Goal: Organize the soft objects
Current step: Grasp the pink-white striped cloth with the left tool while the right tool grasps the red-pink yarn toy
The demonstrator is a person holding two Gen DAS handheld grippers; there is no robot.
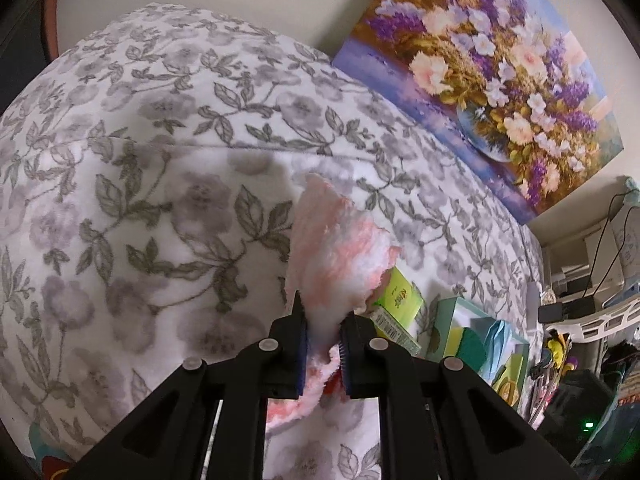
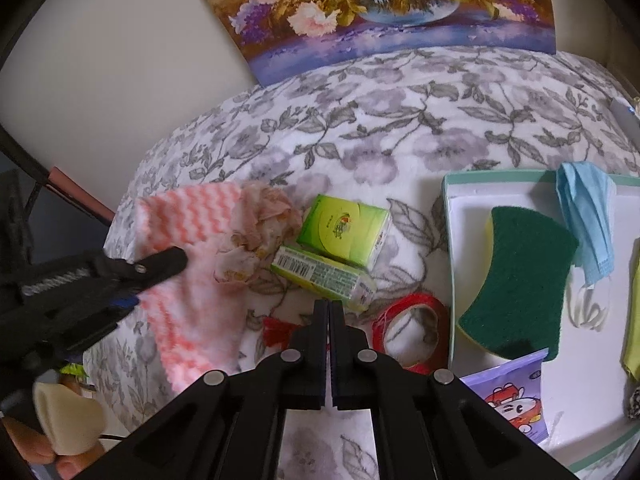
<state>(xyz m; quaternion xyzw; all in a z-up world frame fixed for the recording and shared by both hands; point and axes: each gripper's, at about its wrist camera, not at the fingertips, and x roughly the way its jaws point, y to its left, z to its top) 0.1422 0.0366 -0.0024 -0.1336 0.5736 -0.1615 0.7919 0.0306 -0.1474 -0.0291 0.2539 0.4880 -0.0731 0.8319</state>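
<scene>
The left gripper (image 1: 323,336) points steeply downward, its jaws pinched almost together on a pink-and-white cloth (image 1: 340,256) that rises toward 12 o'clock between the pads. In the right wrist view it enters from 9 o'clock. The right gripper (image 2: 329,312) also tilts steeply down, jaws pressed flat together, holding nothing. Bare fingers (image 2: 36,448) show at 7 o'clock

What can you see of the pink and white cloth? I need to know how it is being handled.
The pink and white cloth is a fluffy, plush rag with pink zigzag stripes. The left gripper is shut on one edge, so part bunches up between its pads and rises off the floral bedspread; the rest drapes on the bedspread. A crumpled tissue lies against its side.
</scene>
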